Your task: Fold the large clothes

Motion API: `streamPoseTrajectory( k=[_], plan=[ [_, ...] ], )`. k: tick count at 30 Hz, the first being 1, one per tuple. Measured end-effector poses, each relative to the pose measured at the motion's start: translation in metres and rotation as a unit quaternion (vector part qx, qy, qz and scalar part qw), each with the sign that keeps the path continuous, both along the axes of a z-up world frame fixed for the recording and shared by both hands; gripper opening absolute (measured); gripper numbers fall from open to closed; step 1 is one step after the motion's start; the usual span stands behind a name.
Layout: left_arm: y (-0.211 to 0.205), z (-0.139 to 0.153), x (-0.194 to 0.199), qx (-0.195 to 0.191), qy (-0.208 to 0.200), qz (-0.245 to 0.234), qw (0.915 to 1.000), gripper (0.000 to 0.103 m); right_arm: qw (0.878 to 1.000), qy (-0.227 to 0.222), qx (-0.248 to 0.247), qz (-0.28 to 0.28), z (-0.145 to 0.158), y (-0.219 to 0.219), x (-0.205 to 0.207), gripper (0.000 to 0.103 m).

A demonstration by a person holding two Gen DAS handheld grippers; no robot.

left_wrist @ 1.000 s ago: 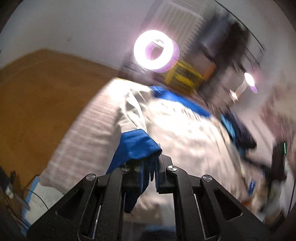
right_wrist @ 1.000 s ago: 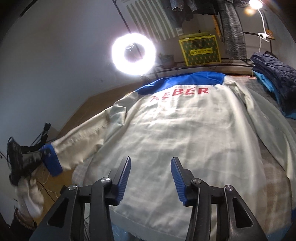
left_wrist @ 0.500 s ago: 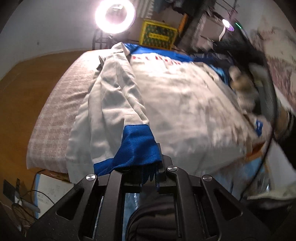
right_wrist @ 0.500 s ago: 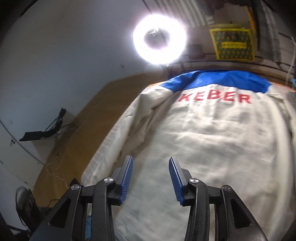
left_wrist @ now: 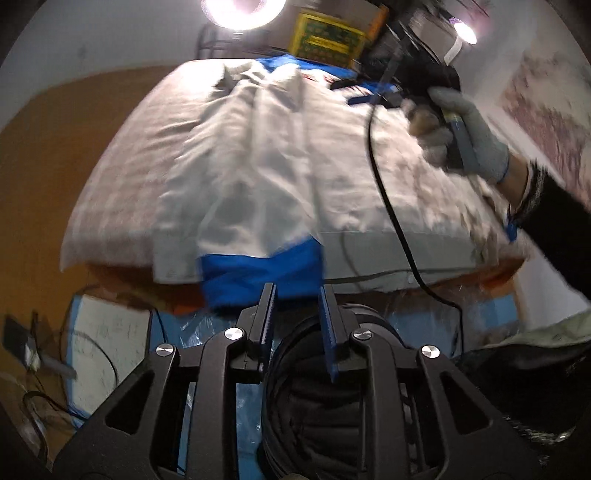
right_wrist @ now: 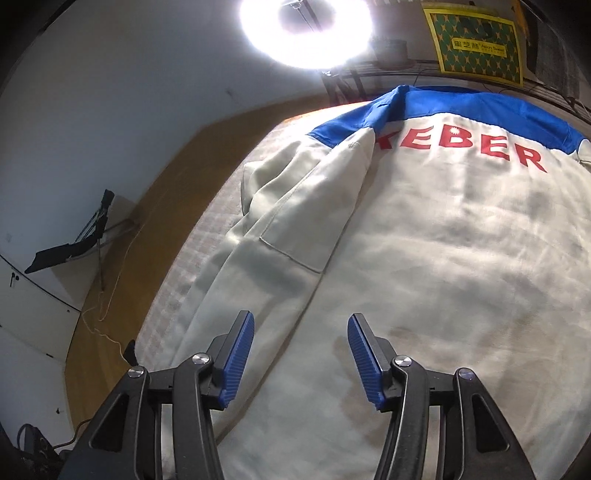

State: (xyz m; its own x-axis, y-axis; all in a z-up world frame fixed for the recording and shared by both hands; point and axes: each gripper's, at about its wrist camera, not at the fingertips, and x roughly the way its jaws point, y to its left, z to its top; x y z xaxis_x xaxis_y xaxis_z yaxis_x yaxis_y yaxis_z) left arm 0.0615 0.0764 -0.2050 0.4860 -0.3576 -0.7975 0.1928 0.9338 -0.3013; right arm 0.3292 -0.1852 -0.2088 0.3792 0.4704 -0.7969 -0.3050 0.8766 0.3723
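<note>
We have laid the cream jacket (right_wrist: 424, 258) back-up on the checked bedspread (left_wrist: 122, 177), its blue yoke (right_wrist: 461, 107) toward twelve o'clock under the ring light (right_wrist: 306, 22), because a flat back gives us straight lines to fold along. The left sleeve (left_wrist: 258, 177) now runs down the body from about twelve to six o'clock in the left wrist view, and its blue cuff (left_wrist: 258, 273) hangs just over the near edge of the bed. Our left gripper (left_wrist: 295, 310) has just been opening: its jaws stand a narrow way apart with nothing between the pads, the cuff lying just beyond their tips, so we judge this sleeve released in place. Our right gripper (right_wrist: 299, 350) has also been opening and hovers half wide and empty over the lower back, with the folded sleeve at its ten o'clock; our gloved right hand (left_wrist: 458, 140) shows at two o'clock in the left view. The cloth looks light and creased, with red lettering (right_wrist: 461, 144) below the yoke partly covered by the sleeve. We judge the other sleeve comes next.
</note>
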Motion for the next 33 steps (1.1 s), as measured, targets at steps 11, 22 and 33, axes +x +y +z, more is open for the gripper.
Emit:
streamPoseTrajectory(
  k=[11, 22, 33],
  plan=[
    [0.06, -0.044, 0.048, -0.129, 0.039, 0.116, 0.9841, 0.045, 0.999, -0.046, -0.004, 0.022, 0.039, 0.031, 0.032, 0.056],
    [0.055, -0.077, 0.056, -0.173, 0.058, 0.122, 0.9756, 0.045, 0.99, -0.074, -0.097, 0.072, 0.039, 0.131, 0.108, 0.065],
    [0.053, -0.081, 0.052, -0.194, 0.053, 0.124, 0.9716, 0.013, 0.952, -0.071, -0.282, 0.093, -0.028, 0.209, 0.153, 0.064]
  ],
)
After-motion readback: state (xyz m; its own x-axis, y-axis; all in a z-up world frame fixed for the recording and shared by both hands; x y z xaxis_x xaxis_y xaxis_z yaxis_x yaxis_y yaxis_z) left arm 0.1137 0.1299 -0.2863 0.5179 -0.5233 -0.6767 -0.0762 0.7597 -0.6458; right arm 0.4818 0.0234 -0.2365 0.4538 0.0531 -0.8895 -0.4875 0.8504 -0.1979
